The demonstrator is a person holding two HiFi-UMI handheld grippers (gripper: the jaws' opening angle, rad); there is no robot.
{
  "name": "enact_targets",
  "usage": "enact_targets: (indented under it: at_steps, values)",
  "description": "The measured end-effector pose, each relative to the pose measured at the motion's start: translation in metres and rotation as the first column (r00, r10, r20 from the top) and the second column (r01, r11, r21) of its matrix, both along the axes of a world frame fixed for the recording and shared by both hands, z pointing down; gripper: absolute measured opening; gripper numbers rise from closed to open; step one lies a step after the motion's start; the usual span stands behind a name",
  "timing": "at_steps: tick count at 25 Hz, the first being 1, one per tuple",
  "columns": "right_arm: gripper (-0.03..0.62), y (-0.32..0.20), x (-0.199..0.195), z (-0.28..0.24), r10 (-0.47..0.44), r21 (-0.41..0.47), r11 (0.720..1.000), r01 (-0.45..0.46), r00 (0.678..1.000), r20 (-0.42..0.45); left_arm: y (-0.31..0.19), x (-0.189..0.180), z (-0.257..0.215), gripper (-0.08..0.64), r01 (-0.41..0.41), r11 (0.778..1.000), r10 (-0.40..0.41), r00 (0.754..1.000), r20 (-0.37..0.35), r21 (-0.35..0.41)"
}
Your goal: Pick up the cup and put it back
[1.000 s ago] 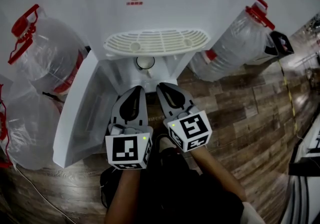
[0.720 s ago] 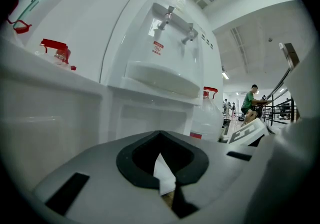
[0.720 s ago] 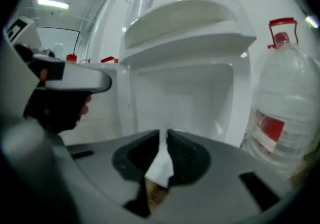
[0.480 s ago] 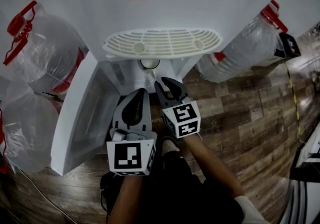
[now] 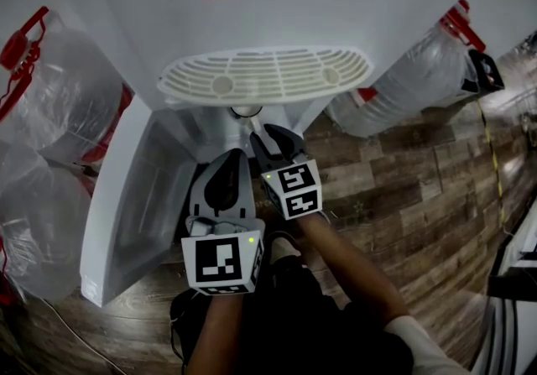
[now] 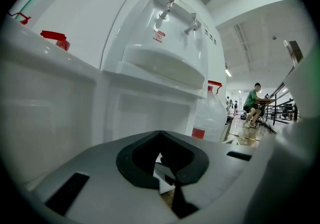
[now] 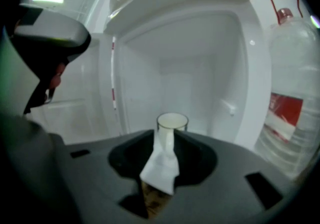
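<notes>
My right tongs (image 5: 270, 137) reach into the open lower compartment of the white water dispenser (image 5: 277, 4), just under its ribbed drip tray (image 5: 264, 75). Their jaws have just been opening and now stand apart, released, with nothing pressed between the pads. Through that gap the right gripper view shows the cup (image 7: 172, 121) standing upright on the compartment's floor, a little beyond the jaw tips and centred on the line between them. From the head view I catch only its rim, peeking out below the tray's near edge.

My left tongs (image 5: 225, 157) sit just beside the right ones, nearer to me, with the jaw tips clenched together and nothing in them. They point at the dispenser's lower front.

The compartment door (image 5: 126, 197) hangs open to the left. Large clear water bottles (image 5: 50, 88) with red caps flank the dispenser on both sides, on a wooden floor (image 5: 403, 189).
</notes>
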State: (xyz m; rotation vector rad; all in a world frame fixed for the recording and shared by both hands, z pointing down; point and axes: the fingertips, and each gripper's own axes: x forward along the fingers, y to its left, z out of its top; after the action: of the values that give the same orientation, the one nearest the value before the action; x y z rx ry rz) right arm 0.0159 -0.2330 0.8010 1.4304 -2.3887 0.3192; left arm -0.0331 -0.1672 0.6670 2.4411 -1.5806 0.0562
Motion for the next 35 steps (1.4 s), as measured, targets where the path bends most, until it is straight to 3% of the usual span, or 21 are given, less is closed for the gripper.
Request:
enact_targets:
  at_steps: [10, 24, 29, 35]
  values:
    - [0.160, -0.016, 0.006, 0.018, 0.085, 0.014, 0.996, -0.085, 0.996, 0.000, -0.001, -0.007, 0.004, 0.008, 0.009, 1.000, -0.009, 1.000, -0.020, -0.020]
    - [0.160, -0.025, -0.007, 0.042, 0.070, -0.011, 0.997, -0.070, 0.998, -0.010, -0.002, -0.010, 0.009, 0.008, 0.036, 0.998, -0.038, 0.999, -0.037, -0.059]
    - [0.098, -0.027, -0.005, 0.045, 0.058, 0.000, 0.998, -0.058, 0.997, -0.055, 0.000, -0.011, -0.001, 0.008, 0.042, 0.999, -0.042, 0.999, -0.016, -0.032]
    - [0.098, -0.033, -0.007, 0.047, 0.059, 0.002, 0.998, -0.059, 0.997, -0.045, 0.003, -0.019, -0.007, 0.008, 0.055, 0.998, -0.055, 0.998, -0.001, -0.018]
